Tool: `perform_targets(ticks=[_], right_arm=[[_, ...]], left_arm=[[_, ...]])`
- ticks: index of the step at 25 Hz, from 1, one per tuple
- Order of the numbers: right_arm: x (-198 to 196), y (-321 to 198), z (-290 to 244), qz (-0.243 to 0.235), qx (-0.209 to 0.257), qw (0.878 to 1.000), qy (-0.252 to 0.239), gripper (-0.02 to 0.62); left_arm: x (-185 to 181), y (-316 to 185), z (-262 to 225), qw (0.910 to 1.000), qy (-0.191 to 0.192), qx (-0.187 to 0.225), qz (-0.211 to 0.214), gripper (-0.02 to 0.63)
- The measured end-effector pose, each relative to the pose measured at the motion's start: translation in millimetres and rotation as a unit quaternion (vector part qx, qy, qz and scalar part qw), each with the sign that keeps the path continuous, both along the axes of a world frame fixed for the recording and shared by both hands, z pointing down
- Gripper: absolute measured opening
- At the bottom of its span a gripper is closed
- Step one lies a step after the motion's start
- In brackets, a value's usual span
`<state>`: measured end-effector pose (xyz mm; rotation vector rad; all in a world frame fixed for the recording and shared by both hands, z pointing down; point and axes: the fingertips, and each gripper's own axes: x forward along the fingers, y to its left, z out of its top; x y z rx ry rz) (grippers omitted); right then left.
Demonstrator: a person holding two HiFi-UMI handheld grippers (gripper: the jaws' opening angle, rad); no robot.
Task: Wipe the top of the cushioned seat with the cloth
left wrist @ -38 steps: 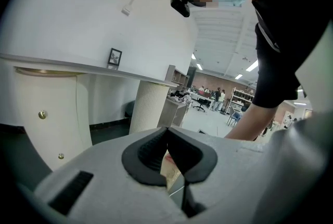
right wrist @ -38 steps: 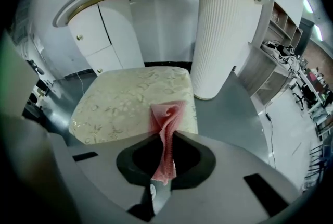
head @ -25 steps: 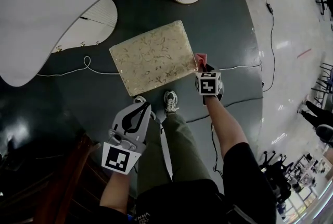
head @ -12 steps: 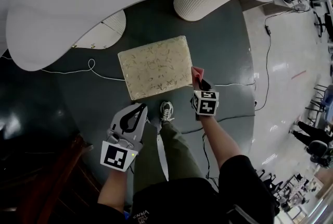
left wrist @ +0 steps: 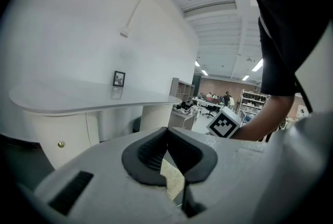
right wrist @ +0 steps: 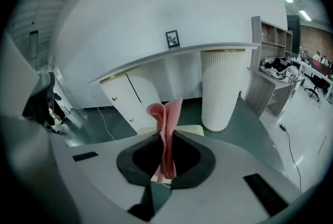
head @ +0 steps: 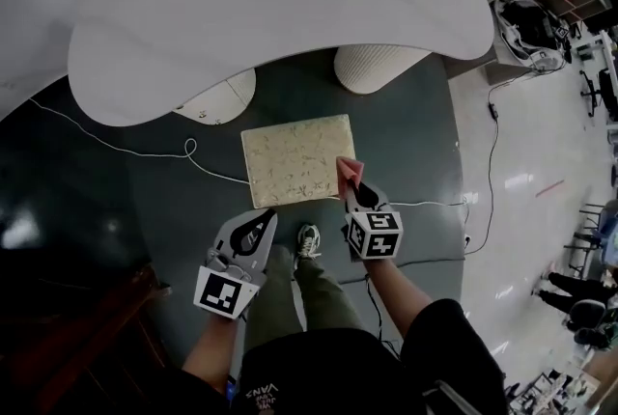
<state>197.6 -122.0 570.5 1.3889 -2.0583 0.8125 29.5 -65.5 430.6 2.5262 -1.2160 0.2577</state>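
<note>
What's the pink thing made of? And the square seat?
The pink cloth looks like soft, matte fabric, maybe knitted: bumpy ribbed texture, floppy folds. The seat top looks like cream upholstery fabric with a leafy pattern, probably matte.

Cushioned seat (head: pixel 297 159) before the desk (head: pixel 280 17)

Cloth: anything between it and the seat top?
Nothing visible. The right claw is shut on the pink cloth, which in the head view sits at the seat's near right corner. The seat top is bare. The left claw is shut, empty, off its near left.
</note>
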Motion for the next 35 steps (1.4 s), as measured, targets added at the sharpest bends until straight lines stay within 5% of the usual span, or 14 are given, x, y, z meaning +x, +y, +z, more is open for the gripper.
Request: perform_targets(ticks=[12,23,35], right_arm=[[-17,32,-138,-0.041,0.073,0.994,-0.074,0.026],[-10,60,-212,-0.055,0.122,0.986,-0.100,0.026],[3,84,-284,-0.100,0.195,0.973,-0.077,0.026]], left_arm=[[5,20,-66,0.9988,-0.029,0.038,-0.013,0.017],[23,28,-128,0.9939,-0.057,0.094,0.006,0.017],[36,40,-168,0.9902,-0.087,0.109,0.005,0.017]])
